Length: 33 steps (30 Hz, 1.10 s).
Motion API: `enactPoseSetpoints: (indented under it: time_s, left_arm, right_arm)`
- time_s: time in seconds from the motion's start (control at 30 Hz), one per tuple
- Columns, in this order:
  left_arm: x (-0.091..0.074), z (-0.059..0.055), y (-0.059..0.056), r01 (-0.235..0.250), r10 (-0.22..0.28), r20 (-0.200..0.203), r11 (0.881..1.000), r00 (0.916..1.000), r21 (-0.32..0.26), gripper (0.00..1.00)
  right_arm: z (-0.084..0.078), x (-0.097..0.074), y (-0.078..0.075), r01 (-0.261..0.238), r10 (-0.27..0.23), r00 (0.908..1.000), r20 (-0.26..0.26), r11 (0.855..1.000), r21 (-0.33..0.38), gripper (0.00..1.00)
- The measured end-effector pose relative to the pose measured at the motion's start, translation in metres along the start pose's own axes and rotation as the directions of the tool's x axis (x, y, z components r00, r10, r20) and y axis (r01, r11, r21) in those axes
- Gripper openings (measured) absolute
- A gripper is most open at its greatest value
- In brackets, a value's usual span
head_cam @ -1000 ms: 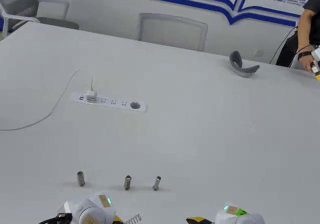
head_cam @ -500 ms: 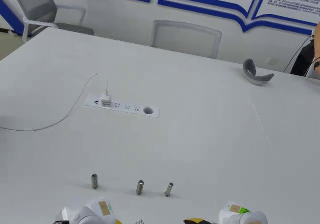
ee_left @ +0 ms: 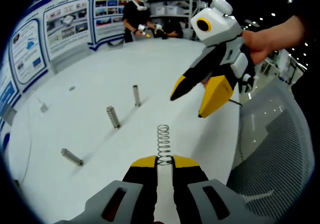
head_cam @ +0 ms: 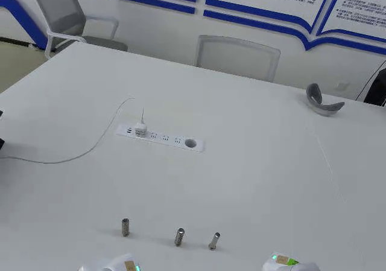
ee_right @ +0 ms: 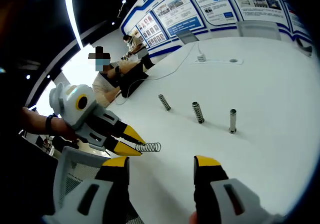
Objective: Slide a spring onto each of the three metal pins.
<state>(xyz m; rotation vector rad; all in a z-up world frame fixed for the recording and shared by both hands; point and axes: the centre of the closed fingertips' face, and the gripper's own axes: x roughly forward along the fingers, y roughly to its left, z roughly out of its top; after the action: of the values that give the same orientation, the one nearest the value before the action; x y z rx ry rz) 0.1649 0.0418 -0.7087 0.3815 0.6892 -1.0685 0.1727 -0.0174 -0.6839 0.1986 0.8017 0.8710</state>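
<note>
Currently the left tongs (ee_left: 164, 160) pinch one end of a spring (ee_left: 163, 140), and the right tongs (ee_right: 161, 162) hang spread wide near it. On the bench (head_cam: 253, 162) the left pin (head_cam: 125, 227) and middle pin (head_cam: 179, 236) each wear a spring, while the right pin (head_cam: 214, 241) stands bare.

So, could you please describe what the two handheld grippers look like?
They match: the left gripper and the right gripper have pale grey-white bodies and black tongs with yellow tips. In the head view, a green light glows on one white top.
</note>
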Motion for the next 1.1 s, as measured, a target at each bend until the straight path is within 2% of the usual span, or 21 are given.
enactPoseSetpoints:
  time_s: [0.5, 0.73, 0.97, 1.1]
  left_arm:
    - [-0.003, 0.011, -0.015, 0.024, -0.025, 0.029, 0.999, 0.9993, 0.036, 0.1]
    - [-0.005, 0.018, -0.021, 0.032, -0.035, 0.037, 0.997, 0.9987, 0.066, 0.1]
    - [-0.009, 0.027, -0.024, 0.038, -0.044, 0.057, 0.994, 0.9974, 0.1, 0.1]
    - [-0.009, 0.029, -0.025, 0.04, -0.047, 0.058, 0.993, 0.9972, 0.115, 0.1]
  right_arm:
    - [0.004, 0.013, 0.016, -0.085, 0.085, 0.9962, -0.018, 0.996, 0.024, 0.36]
    - [0.004, 0.015, 0.021, -0.122, 0.123, 0.9921, -0.023, 0.992, 0.044, 0.3]
    - [0.0, 0.015, 0.028, -0.166, 0.17, 0.9843, -0.049, 0.984, 0.067, 0.24]
    - [0.0, 0.014, 0.03, -0.173, 0.177, 0.9827, -0.054, 0.982, 0.075, 0.22]
